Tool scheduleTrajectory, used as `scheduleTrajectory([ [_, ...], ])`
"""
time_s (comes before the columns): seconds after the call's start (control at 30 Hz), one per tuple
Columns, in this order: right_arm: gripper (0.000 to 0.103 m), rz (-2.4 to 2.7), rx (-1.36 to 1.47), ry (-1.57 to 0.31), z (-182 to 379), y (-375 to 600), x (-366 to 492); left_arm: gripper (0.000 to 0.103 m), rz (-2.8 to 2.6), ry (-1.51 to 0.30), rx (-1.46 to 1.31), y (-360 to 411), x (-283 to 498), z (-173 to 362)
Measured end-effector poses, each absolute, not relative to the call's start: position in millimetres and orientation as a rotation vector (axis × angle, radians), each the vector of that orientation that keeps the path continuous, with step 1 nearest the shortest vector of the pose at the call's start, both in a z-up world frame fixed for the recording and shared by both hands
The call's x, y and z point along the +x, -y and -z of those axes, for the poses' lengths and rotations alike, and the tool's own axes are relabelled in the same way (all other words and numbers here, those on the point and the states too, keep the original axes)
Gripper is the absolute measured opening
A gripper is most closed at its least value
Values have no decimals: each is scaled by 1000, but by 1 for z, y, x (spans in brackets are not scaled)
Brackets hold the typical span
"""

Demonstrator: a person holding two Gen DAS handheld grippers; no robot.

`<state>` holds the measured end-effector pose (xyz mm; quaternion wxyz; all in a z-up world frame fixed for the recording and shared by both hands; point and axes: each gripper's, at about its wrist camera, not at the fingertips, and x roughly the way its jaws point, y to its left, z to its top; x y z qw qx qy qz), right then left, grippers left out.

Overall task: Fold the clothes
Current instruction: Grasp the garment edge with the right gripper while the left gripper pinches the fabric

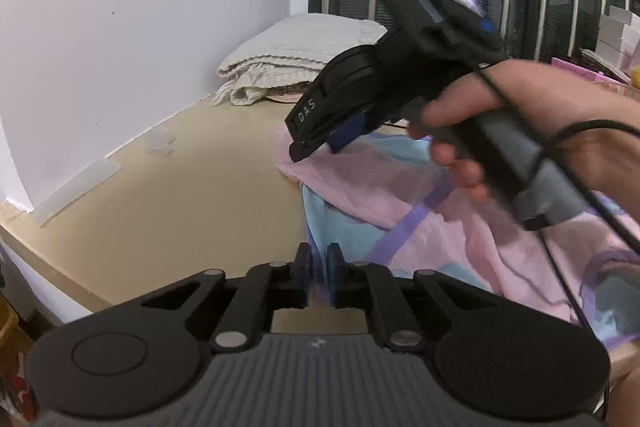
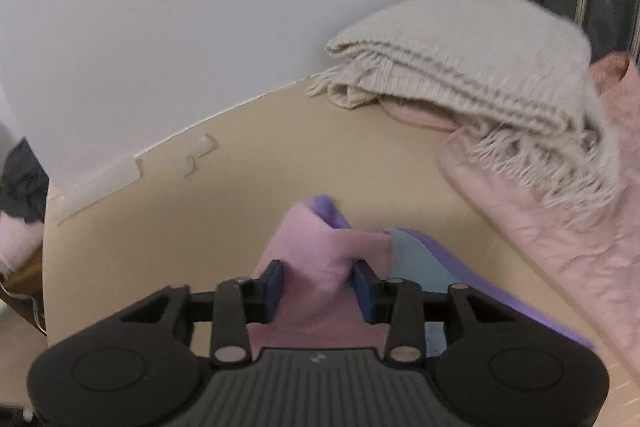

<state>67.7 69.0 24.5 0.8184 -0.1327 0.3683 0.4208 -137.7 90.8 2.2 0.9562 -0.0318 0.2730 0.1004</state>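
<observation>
Gripping: my left gripper (image 1: 319, 277) was clenched on the near edge of the pink, blue and purple garment (image 1: 420, 195), its pads nearly together with thin cloth between them.
Right claw: my right gripper (image 2: 318, 285) stood wider, grasping a bunched pink fold of that garment; a thick wad filled the gap.
Garment's place: it lay crumpled on the beige table (image 1: 192, 195), right of centre in the left wrist view, well short of the cream knitted blanket (image 1: 296, 55) by the wall.
Doing it well: I judged both holds had to keep firm and travel together, lifting the edge just clear so the cloth carried over flat instead of dragging wrinkles.
Watch for: the bunched wad could slip from the right pads.
Hand pose: my right hand (image 1: 532, 131) wrapped the grey handle, tool tilted down toward the cloth; my left claw pointed gently downward.
</observation>
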Motion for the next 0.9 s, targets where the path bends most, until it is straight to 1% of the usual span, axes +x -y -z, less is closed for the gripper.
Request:
scheduleTrajectory([
  [0.03, 1, -887, -263, -778, -25, -67, 67, 6, -202, -554, -63, -90, -139, -2],
  [0.13, 2, -743, -198, -790, -30, -37, 77, 3, -188, -562, -57, -90, -141, -3],
  [0.2, 0, -662, -149, -803, -32, -10, 82, 3, -178, -566, -53, -89, -141, -4],
  [0.3, 2, -587, -97, -806, -34, 31, 87, 3, -135, -574, -56, -89, -140, -4],
  [0.37, 2, -600, -86, -838, -33, 48, 86, 12, -88, -586, -100, -93, -137, -7],
  [0.4, 6, -586, -108, -834, -31, 50, 85, 25, -71, -593, -141, -99, -134, -10],
  [0.43, 7, -576, -136, -819, -31, 54, 81, 36, -59, -591, -179, -104, -130, -12],
  [0.47, 7, -575, -151, -809, -32, 57, 79, 37, -50, -586, -208, -107, -124, -16],
  [0.5, 17, -578, -133, -801, -35, 60, 79, 37, -40, -586, -223, -110, -116, -19],
  [0.53, 22, -582, -114, -793, -38, 62, 80, 37, -24, -586, -237, -112, -108, -20],
  [0.57, 29, -591, -87, -782, -40, 62, 83, 37, -5, -584, -253, -114, -99, -21],
  [0.63, 30, -603, -36, -766, -45, 60, 89, 37, 30, -596, -286, -117, -80, -22],
  [0.67, 31, -620, -18, -755, -47, 58, 92, 37, 41, -611, -299, -117, -72, -20],
  [0.7, 32, -640, -22, -752, -49, 55, 95, 34, 52, -624, -310, -116, -65, -18],
  [0.73, 33, -662, -25, -752, -50, 52, 97, 19, 70, -637, -325, -116, -59, -14],
  [0.77, 38, -697, -32, -779, -47, 45, 103, 10, 90, -647, -342, -116, -55, -11],
  [0.8, 38, -723, -38, -801, -43, 39, 106, 2, 97, -653, -353, -117, -52, -8],
  [0.83, 38, -732, -61, -814, -38, 33, 109, 2, 86, -647, -357, -118, -52, -7],
  [0.87, 36, -740, -85, -827, -33, 26, 112, 1, 59, -637, -352, -119, -53, -7],
  [0.9, 15, -746, -108, -839, -29, 20, 114, 1, 26, -619, -344, -120, -57, -9],
])
